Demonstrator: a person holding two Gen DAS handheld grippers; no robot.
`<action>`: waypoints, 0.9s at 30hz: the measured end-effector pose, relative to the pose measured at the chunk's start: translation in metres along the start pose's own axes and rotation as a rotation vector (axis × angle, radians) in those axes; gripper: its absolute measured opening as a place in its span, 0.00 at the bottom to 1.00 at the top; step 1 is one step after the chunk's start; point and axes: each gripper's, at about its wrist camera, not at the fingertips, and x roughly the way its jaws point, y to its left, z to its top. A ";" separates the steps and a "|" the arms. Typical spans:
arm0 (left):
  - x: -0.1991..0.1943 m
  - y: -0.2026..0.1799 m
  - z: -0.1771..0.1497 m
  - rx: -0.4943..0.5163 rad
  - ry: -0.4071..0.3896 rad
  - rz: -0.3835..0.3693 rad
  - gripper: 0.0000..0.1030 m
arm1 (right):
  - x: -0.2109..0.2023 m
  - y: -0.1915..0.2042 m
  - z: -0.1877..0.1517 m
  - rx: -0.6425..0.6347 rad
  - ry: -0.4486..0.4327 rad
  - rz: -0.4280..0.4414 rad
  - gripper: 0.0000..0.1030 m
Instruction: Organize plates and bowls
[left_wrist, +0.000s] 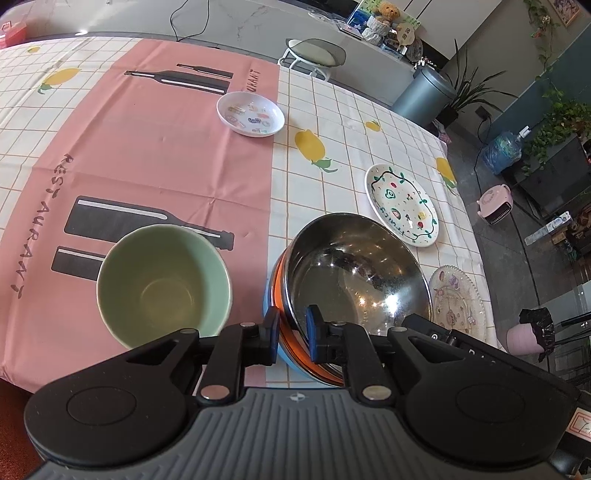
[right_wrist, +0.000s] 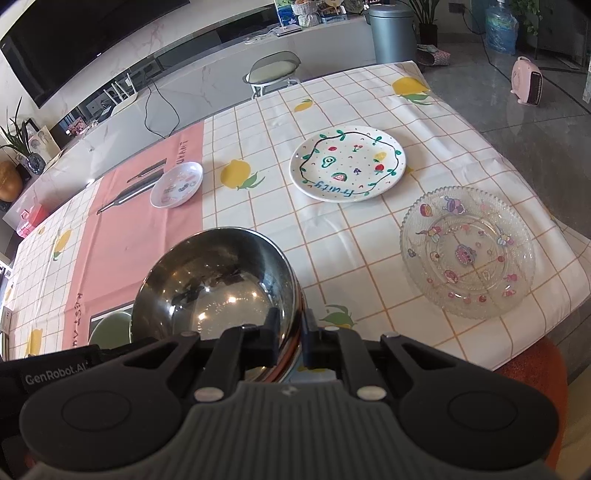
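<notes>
A steel bowl (left_wrist: 354, 266) (right_wrist: 218, 277) sits nested in an orange bowl (left_wrist: 295, 349), which sits in a blue bowl (left_wrist: 295, 365), at the table's near edge. My left gripper (left_wrist: 292, 328) is shut on the stack's near wall, one finger inside the steel bowl and one outside. My right gripper (right_wrist: 291, 334) is shut on the steel bowl's rim on the other side. A green bowl (left_wrist: 162, 284) (right_wrist: 110, 328) stands empty to the left of the stack. Further out lie a small white dish (left_wrist: 251, 114) (right_wrist: 176, 184), a "fruity" plate (left_wrist: 402, 205) (right_wrist: 347, 162) and a glass plate (left_wrist: 458, 299) (right_wrist: 467, 254).
The table wears a checked and pink cloth (left_wrist: 147, 155) (right_wrist: 258, 122). A stool (right_wrist: 275, 70) stands at the far edge. On the floor to the right are a grey bin (right_wrist: 391, 33), a water bottle (right_wrist: 500, 29) and a pink heater (right_wrist: 526, 85).
</notes>
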 end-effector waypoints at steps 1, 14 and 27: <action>0.000 0.000 0.000 0.003 -0.001 0.000 0.16 | -0.001 0.000 0.000 0.000 -0.003 0.004 0.14; -0.038 -0.001 0.009 0.102 -0.081 -0.044 0.41 | -0.027 0.015 0.008 -0.057 -0.116 0.059 0.34; -0.067 0.076 0.028 0.010 -0.145 0.044 0.41 | -0.005 0.102 0.004 -0.237 -0.023 0.236 0.40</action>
